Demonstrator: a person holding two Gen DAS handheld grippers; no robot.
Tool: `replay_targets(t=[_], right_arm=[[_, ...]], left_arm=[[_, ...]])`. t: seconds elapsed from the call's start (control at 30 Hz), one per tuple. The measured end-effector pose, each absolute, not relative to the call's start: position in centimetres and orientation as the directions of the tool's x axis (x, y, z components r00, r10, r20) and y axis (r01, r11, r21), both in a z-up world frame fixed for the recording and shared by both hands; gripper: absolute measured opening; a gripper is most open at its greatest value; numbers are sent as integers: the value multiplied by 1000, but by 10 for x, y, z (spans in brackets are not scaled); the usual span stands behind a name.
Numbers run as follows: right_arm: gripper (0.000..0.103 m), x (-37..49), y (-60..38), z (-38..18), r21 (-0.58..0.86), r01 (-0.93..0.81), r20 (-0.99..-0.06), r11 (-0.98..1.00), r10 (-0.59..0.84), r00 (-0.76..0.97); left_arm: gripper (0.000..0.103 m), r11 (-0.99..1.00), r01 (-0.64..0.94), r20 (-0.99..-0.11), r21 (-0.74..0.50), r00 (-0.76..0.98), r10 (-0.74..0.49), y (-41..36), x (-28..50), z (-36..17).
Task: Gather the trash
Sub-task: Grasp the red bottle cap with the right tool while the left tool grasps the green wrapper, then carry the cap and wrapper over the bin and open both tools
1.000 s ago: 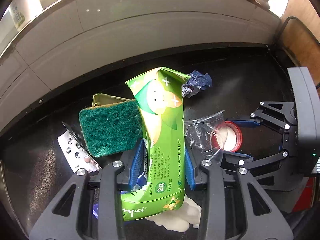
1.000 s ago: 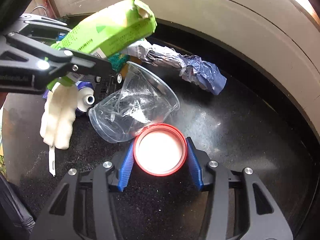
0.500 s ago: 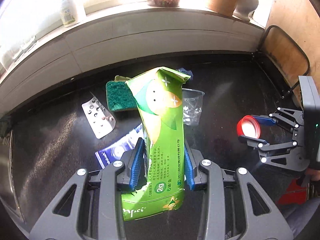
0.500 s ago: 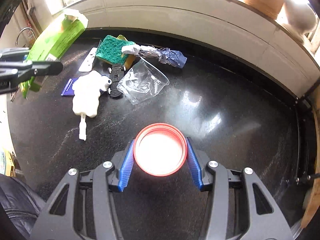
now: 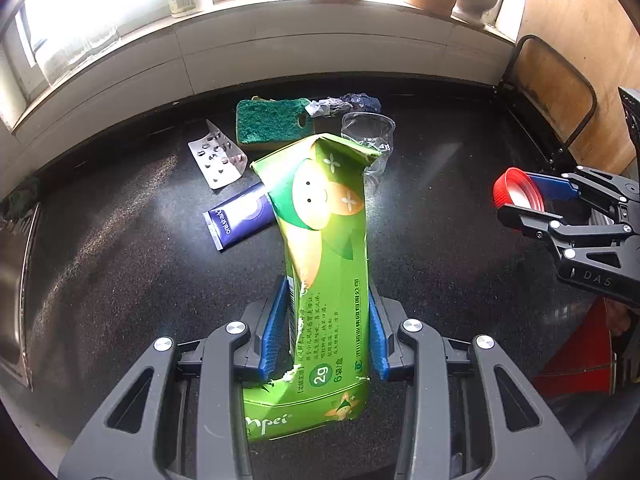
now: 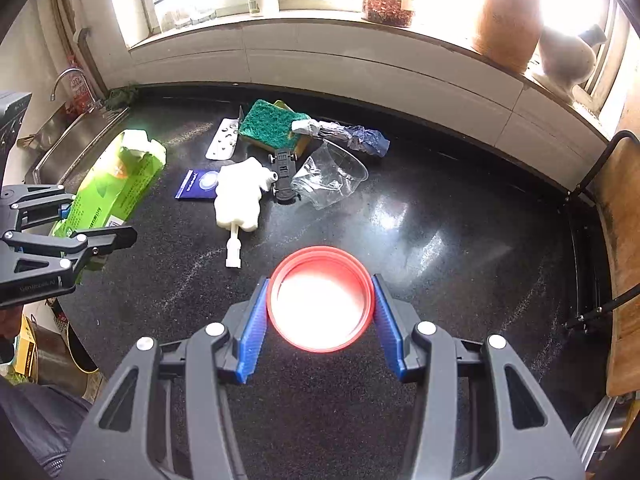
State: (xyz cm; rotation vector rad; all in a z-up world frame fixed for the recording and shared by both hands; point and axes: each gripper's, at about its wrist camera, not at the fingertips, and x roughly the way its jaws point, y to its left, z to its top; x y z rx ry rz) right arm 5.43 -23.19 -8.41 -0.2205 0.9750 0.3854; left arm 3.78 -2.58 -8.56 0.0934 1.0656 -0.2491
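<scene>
My left gripper (image 5: 324,312) is shut on a torn green carton (image 5: 324,248), held upright above the black counter (image 5: 120,280); the same carton (image 6: 116,188) shows at the left of the right wrist view. My right gripper (image 6: 320,304) is shut on a red lid (image 6: 320,300), its white inside facing the camera; that lid (image 5: 516,196) appears at the right of the left wrist view. Both hang well above the counter, away from the trash pile at the back.
On the counter (image 6: 440,240) lie a green sponge (image 6: 272,124), a blister pack (image 6: 224,140), a blue sachet (image 6: 196,186), a crumpled wrapper (image 6: 352,136), a clear plastic cup (image 6: 332,180), a white squashed piece (image 6: 240,196) and a small black toy car (image 6: 284,176). A sink (image 6: 68,136) sits left; a chair (image 6: 616,220) stands right.
Both grippers have lifted and pulled back from the trash pile, each keeping its hold. The pile now looks smaller and farther away, and the windowsill has come into view.
</scene>
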Motion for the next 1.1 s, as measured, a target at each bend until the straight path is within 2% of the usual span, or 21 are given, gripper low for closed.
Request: replay_targets(t=[0.3,0.43,0.67,0.77,0.9,1.1], right_arm=[[49,42,-149,-59,24,-572,-819,820,345,459],[49,26,-71,-53,53,-701,-812,712,439,384],[49,-32,78,-60,124,-893,-822,433,548,152],[49,-70,135,-73,163,-940,-835,300,549,30],[49,-119,201,-98,224,-961,-856,164,504,-114],[49,-167,277,-151,299,-948,-886,108,400,-234]], left_arm=[[36,998,63,-838,-28,543,-58,42,-6,-58],[36,996,-90,-831,5,553,54,99,-46,-56],[36,900,-435,-847,-26,487,211,208,-147,-73],[36,828,-561,-867,-25,424,261,247,-195,-92],[36,718,-692,-893,-73,367,262,289,-252,-122],[36,597,-787,-916,-155,341,213,331,-303,-172]])
